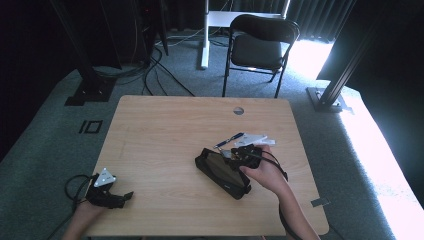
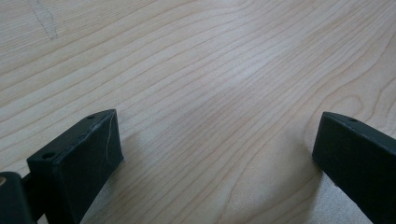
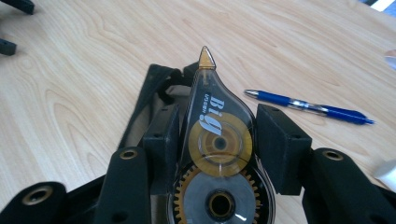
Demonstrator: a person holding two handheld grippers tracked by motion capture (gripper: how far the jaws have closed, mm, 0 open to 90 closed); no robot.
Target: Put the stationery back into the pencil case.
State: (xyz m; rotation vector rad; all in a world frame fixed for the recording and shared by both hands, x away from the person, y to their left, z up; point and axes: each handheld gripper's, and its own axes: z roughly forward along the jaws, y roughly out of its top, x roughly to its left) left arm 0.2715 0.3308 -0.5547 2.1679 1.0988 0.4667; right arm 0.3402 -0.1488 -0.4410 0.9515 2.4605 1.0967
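My right gripper is shut on a clear correction tape dispenser with amber wheels, its pointed tip facing away from me. The dispenser hangs just over the mouth of a black pouch lying at the table's right middle. A blue pen lies on the wood just beyond the pouch. My left gripper rests at the near left corner of the table, open, with bare wood between its jaws.
White paper pieces lie beside the pen. The wooden table has a round cable hole near its far edge. A black folding chair stands on the carpet behind the table.
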